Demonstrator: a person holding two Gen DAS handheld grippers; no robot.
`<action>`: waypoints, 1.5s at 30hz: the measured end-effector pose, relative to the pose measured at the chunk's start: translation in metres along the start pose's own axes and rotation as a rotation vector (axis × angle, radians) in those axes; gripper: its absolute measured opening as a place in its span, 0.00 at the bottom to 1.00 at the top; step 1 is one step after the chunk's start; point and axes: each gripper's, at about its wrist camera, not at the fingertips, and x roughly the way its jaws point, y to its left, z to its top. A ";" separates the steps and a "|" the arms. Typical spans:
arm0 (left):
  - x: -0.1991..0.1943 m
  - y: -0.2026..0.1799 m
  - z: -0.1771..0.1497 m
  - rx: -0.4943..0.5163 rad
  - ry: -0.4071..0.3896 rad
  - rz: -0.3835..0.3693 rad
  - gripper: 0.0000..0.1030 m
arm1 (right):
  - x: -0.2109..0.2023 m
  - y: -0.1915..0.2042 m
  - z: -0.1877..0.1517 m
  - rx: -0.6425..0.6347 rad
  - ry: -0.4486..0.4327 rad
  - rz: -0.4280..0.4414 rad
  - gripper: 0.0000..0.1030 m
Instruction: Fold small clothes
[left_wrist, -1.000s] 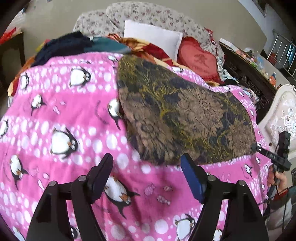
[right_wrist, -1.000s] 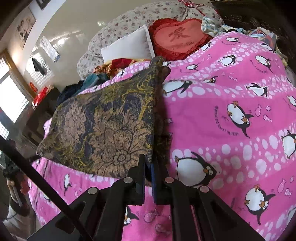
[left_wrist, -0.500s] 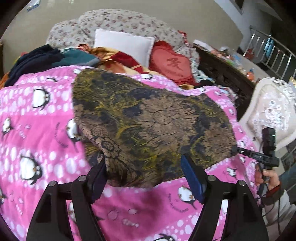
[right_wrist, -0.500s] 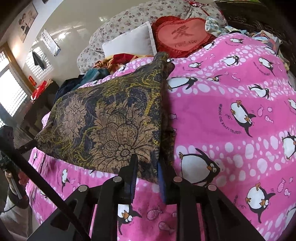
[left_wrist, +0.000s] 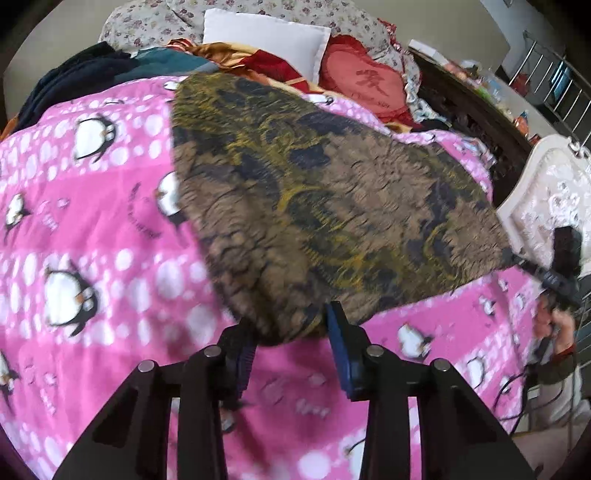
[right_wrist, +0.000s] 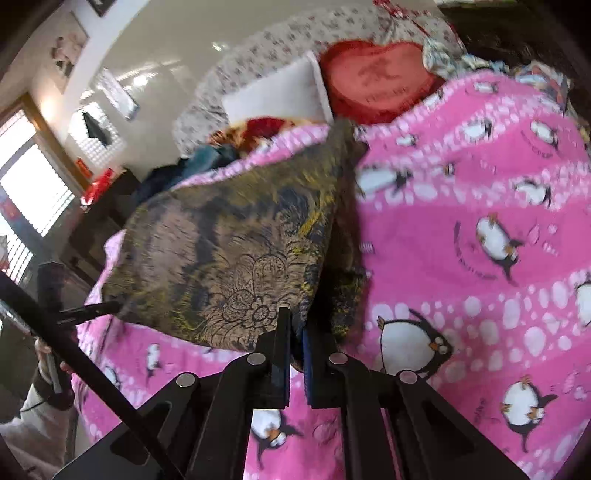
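Jaws of the right gripper (right_wrist: 294, 328) were pressed together on the near corner of the brown patterned garment (right_wrist: 229, 251), with the cloth pinched between the pads. Jaws of the left gripper (left_wrist: 291, 332) stood apart, one on each side of the garment's (left_wrist: 325, 206) other near corner; the cloth edge sat between them, but a clear gap showed on both sides, so no grip was judged made on that side. The garment lay spread on the pink penguin blanket (left_wrist: 92, 221) covering the bed, its far edge reaching toward the white pillow (left_wrist: 266, 40) and the red heart cushion (left_wrist: 365, 81). In the right wrist view the garment's right-hand border appeared doubled, with a second layer showing beneath it; whether this was a completed fold or only the garment's own two layers could not be told. The near edge seemed slightly raised off the blanket at the pinched corner, though blur made this uncertain. Assessment: task at an early stage. One corner secured, second corner bracketed but not clamped. Remaining, as judged: close left jaws on the cloth, carry both near corners over to the far edge, then flatten and make any further fold. A dark heap of other clothes (left_wrist: 77, 74) lay at the bed's far left, apparently not yet handled.
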 end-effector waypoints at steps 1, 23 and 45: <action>0.003 0.002 -0.005 0.008 0.009 0.015 0.35 | -0.004 0.000 0.000 -0.007 -0.006 -0.011 0.04; -0.041 -0.025 0.009 0.012 -0.182 0.094 0.70 | 0.028 0.064 0.050 -0.150 -0.079 -0.140 0.45; 0.016 -0.010 0.001 -0.076 -0.226 0.091 0.81 | 0.102 0.043 0.108 -0.068 -0.021 -0.182 0.45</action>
